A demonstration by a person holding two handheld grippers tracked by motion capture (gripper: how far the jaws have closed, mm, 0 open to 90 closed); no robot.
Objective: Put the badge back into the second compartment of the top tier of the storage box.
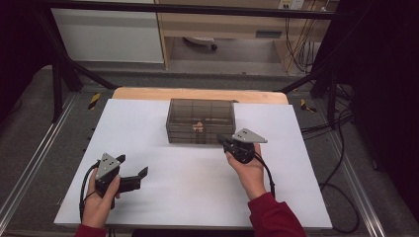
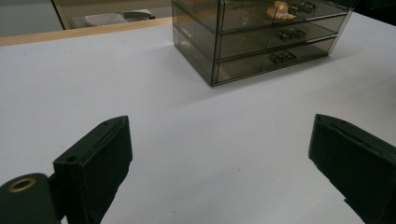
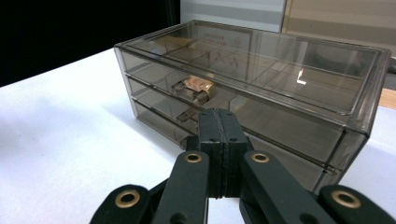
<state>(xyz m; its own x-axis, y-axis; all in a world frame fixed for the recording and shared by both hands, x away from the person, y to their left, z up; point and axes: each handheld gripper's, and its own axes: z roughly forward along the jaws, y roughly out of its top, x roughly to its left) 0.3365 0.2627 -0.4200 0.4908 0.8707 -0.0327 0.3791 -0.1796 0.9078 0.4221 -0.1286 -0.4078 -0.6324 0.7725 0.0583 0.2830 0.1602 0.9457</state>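
Observation:
A smoky see-through box (image 1: 200,121) with three drawers stands at the middle back of the white table top (image 1: 148,143). A small tan thing (image 1: 198,126) lies in its top drawer. My right gripper (image 1: 219,138) is shut with nothing in it, its tips just before the box's front right. In the right gripper view the closed jaws (image 3: 218,116) point at the drawer fronts of the box (image 3: 280,84), close to the handles, with the tan thing (image 3: 198,85) above them. My left gripper (image 1: 132,165) rests open near the front left. Its jaws (image 2: 219,123) stand wide apart, far from the box (image 2: 243,42).
A wooden table edge (image 1: 197,94) shows behind the white top. Black frame legs (image 1: 57,84) stand at both back corners. Cables (image 1: 341,163) lie on the floor to the right. A pale cabinet (image 1: 108,34) stands behind the table.

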